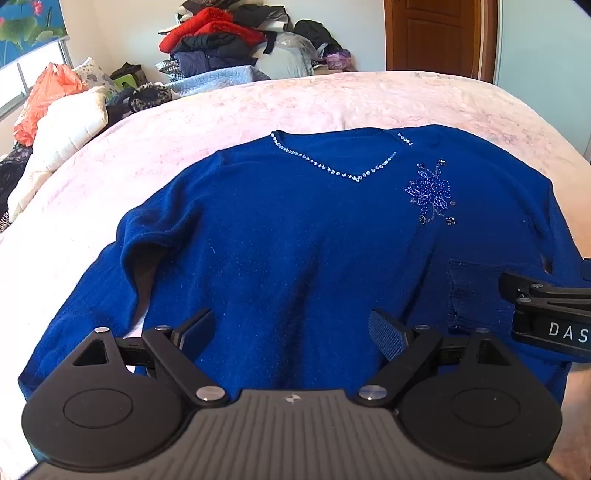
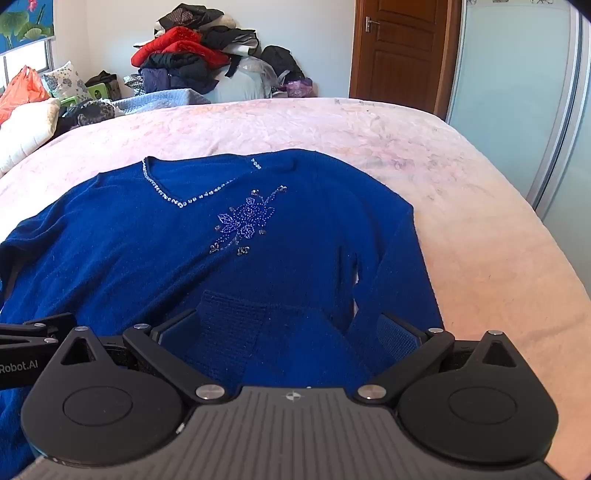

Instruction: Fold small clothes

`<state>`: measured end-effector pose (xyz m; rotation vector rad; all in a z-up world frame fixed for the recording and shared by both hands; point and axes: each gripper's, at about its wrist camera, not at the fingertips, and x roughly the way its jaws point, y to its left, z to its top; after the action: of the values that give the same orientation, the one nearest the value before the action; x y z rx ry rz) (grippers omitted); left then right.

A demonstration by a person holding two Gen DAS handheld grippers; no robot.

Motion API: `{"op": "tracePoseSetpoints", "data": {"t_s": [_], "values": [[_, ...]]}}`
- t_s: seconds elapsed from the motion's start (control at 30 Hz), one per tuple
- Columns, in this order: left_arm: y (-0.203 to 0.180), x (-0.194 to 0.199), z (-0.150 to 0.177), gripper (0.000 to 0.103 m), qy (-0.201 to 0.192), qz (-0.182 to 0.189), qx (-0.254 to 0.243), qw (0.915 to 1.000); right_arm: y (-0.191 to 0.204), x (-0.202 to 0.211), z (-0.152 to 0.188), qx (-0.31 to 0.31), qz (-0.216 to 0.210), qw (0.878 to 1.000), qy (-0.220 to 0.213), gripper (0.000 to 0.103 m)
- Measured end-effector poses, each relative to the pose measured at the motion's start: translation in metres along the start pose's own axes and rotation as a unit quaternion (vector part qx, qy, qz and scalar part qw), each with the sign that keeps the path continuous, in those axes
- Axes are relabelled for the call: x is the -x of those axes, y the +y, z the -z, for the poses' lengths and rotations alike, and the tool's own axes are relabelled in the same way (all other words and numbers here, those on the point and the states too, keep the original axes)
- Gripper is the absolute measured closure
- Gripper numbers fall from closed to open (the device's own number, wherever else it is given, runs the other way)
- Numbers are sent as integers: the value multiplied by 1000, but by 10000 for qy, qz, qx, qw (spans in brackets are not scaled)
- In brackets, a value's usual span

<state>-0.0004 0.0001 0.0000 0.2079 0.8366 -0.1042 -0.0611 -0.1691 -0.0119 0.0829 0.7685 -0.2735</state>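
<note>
Blue sweater flat on bed, filling frame centre, left gripper and right gripper at lower edge, both spread wide, empty.

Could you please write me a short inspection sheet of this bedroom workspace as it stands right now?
Surface: pink bedspread, lightly creased.
Job's things: blue sweater spread face up, neckline at the far end, beaded flower on the chest; one sleeve folded across the body, its cuff near the hem.
Clutter: heap of clothes beyond the bed; orange bag and white pillow at the left.
Grippers: left hand-held gripper and right hand-held gripper both open above the hem, holding nothing.
Cables: nothing seen.
Surroundings: wooden door, sliding glass panel, floral blind at the window.
</note>
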Motion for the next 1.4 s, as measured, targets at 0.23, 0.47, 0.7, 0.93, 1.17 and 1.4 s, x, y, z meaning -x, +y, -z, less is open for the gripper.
{"op": "tracePoseSetpoints", "data": {"t_s": [0.23,0.47,0.7,0.93,1.17,1.4], "values": [[0,-3,3,12,61,24,23,10000,0,-1,1,-11,13,10000,-4,0],[3,-2,0,12,65,35,36,10000,0,-1,1,-24,1,10000,3,0],[2,-3,1,12,33,37,38,10000,0,0,1,-26,5,10000,5,0],[1,-2,0,12,26,44,46,10000,1,2,3,-31,2,10000,6,0],[1,-2,0,12,61,55,62,9999,3,2,3,-25,5,10000,1,0],[2,-4,1,12,67,76,45,9999,4,4,5,-15,1,10000,-8,0]]}}
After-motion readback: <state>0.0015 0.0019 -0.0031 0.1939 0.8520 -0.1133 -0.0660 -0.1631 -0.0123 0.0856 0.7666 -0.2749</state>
